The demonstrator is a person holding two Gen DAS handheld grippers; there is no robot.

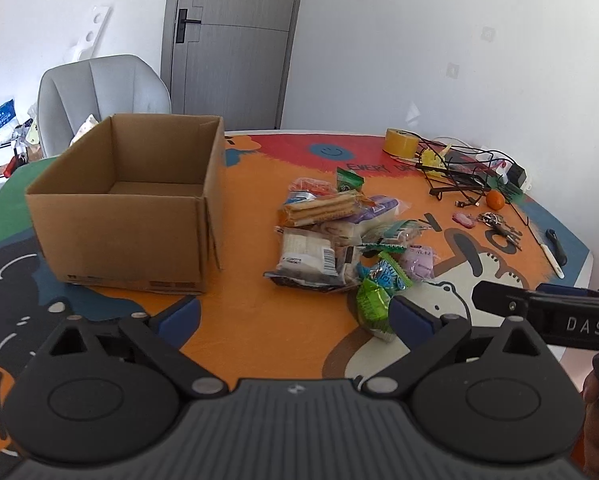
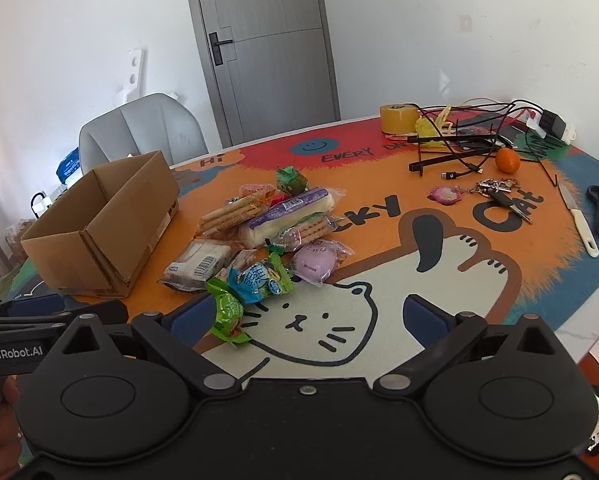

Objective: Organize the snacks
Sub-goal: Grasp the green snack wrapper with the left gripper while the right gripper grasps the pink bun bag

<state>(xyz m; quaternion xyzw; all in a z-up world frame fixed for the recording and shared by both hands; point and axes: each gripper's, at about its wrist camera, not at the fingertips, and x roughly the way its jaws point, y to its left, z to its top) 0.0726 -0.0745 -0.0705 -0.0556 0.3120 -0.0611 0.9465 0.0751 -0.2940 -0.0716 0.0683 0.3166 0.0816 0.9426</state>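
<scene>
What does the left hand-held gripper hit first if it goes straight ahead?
Probably bare table mat first: the open left hand-held gripper aims between the cardboard box and the snack pile. The green snack packet lies beside its right finger. Depth is unclear.

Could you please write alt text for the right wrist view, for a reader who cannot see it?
The open right gripper hovers over a colourful cat-print table, empty, facing a pile of wrapped snacks. An open cardboard box sits left of the pile; tape, cables, an orange, keys and a knife lie far right.
</scene>
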